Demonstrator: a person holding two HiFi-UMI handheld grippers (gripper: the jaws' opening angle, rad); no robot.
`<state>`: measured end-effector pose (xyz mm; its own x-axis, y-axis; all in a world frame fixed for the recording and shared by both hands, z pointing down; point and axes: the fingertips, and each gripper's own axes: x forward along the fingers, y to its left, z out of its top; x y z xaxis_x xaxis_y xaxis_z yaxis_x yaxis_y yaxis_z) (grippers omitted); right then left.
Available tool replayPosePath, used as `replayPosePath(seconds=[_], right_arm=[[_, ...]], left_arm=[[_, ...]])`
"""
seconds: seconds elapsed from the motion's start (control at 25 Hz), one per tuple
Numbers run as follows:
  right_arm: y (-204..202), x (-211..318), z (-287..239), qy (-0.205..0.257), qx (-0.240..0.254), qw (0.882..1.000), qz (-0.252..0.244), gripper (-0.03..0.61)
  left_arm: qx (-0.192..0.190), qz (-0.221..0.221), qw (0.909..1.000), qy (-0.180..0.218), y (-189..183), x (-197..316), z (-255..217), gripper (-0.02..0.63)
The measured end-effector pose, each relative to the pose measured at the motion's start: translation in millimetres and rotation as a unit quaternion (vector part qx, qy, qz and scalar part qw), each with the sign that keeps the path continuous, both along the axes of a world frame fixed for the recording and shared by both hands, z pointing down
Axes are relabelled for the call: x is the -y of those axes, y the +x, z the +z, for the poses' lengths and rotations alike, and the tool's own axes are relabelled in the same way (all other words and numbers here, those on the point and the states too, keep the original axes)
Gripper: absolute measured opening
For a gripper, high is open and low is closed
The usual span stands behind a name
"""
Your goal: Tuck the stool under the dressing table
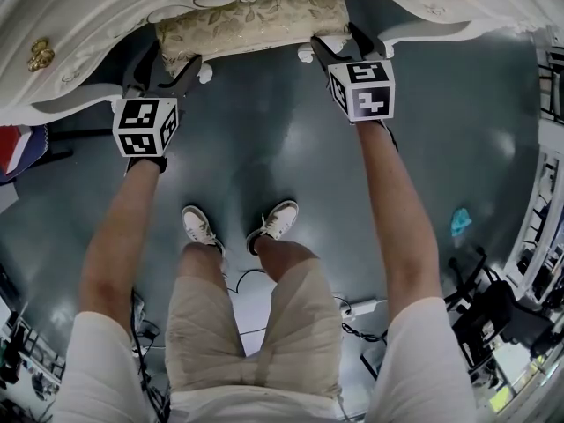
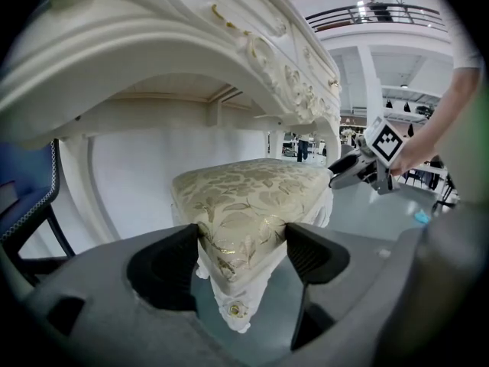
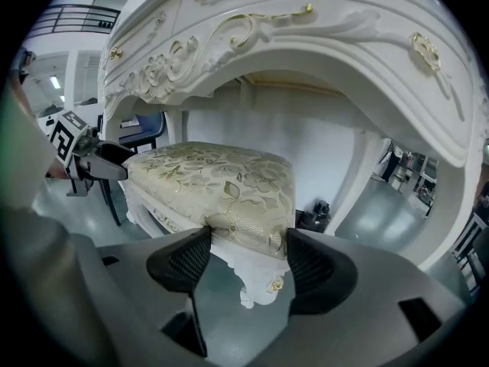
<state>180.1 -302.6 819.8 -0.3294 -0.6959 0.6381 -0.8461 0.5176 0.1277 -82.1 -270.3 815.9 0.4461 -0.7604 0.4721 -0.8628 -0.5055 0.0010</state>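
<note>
Head view: the stool [image 1: 251, 20] sits in the knee gap of the dressing table [image 1: 88, 25], its gold-leaf cushion mostly beneath the carved white top, with only the near edge and two near corners poking out over the grey floor [image 1: 264, 139].

The left tool [image 1: 169, 64] is on the near left corner and the right tool [image 1: 342, 44] is on the near right one, arms stretched forward. In the left gripper view, the jaws are clenched on the padded corner of the stool [image 2: 244, 197], one pad on each side of it, the white carved leg hanging just below. The right gripper view shows the same thing mirrored: both pads press the cushion corner [image 3: 221, 178], leg beneath, and the table's arch [image 3: 306, 37] looms right overhead. Each tool can also see its partner across the seat [image 2: 348, 173].

So I'd call this the push-in step, and well along, with the stool looking close to home.

The next move calls for an even shove from both tools, straight ahead, so the seat doesn't twist and clip the table's sides. After that, both grips can let go and back out.
</note>
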Motion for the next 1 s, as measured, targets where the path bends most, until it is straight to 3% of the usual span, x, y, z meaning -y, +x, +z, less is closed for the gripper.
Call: replayPosePath(seconds=[0.76,1.0], right_arm=[[4.7,-2.8,-3.4,-0.003,-0.01,1.0,0.01,0.316],[7.0,-32.1,-23.0,-0.006,-0.018,1.0,0.02,0.275]], left_arm=[[-0.024,-0.015,0.9996,-0.002,-0.1,-7.6,-0.6,0.372],[-0.043,-0.037,0.9984,-0.009,-6.4,-37.4,-25.4,0.351]])
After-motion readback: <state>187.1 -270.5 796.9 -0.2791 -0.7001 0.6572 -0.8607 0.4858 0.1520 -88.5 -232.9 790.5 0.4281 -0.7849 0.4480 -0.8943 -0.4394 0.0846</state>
